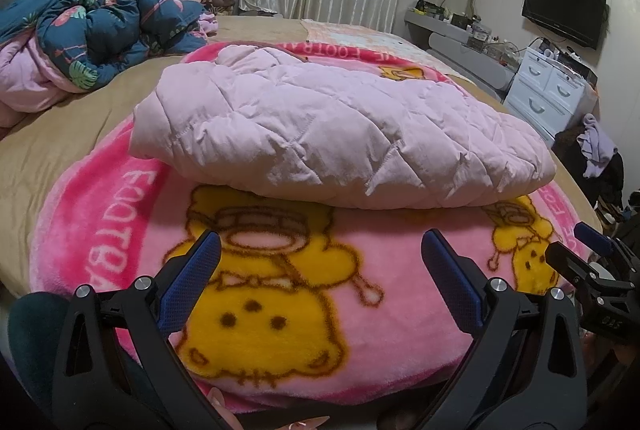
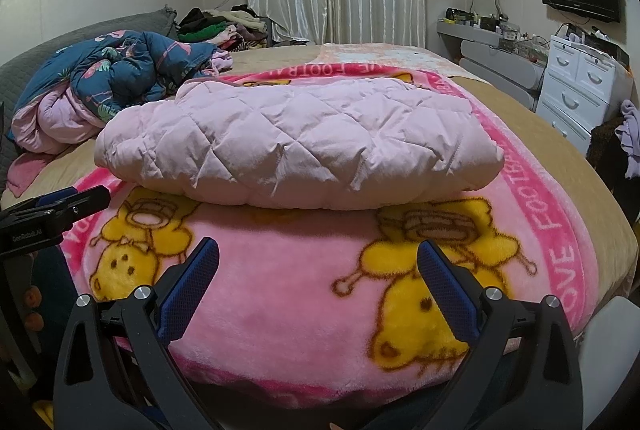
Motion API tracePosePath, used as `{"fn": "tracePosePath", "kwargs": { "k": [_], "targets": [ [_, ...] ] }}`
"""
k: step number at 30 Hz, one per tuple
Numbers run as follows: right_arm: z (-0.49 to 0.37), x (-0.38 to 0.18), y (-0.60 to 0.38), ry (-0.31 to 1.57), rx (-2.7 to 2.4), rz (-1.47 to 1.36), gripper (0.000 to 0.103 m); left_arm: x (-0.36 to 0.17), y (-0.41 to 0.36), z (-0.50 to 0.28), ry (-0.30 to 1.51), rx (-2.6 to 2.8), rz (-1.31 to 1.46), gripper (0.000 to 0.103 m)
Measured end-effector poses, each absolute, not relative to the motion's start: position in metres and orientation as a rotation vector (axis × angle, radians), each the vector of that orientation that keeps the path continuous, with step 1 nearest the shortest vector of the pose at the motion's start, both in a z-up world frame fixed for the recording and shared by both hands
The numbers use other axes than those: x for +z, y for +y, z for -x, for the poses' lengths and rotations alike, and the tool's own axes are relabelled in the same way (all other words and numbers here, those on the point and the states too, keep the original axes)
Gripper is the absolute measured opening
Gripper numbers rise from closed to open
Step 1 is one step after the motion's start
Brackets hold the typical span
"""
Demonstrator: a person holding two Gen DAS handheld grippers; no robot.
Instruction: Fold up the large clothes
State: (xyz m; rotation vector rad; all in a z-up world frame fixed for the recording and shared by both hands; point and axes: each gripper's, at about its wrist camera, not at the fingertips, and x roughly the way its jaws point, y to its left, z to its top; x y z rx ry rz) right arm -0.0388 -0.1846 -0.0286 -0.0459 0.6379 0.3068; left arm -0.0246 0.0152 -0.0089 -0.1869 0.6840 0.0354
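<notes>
A folded pale pink quilted jacket (image 1: 332,134) is laid on a pink cartoon blanket (image 1: 280,310) spread over the bed (image 1: 60,150). The left claw (image 1: 320,262) is held wide open above the blanket's near edge, with nothing gripped, just short of the jacket. The right claw (image 2: 318,266) is likewise spread wide and empty, beside the left. A crumpled blue floral quilt (image 2: 120,70) is heaped at the bed's far left.
</notes>
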Motion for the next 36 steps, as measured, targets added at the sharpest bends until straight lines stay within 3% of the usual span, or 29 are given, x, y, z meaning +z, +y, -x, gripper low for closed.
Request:
{"fn": "tracePosePath", "kwargs": {
  "k": [36],
  "targets": [
    [0.0395, -0.0265, -0.1818, 0.629, 0.302, 0.053, 0.099, -0.0111, 0.0145, 0.0277, 0.680, 0.050, 0.175, 0.094]
  ]
}}
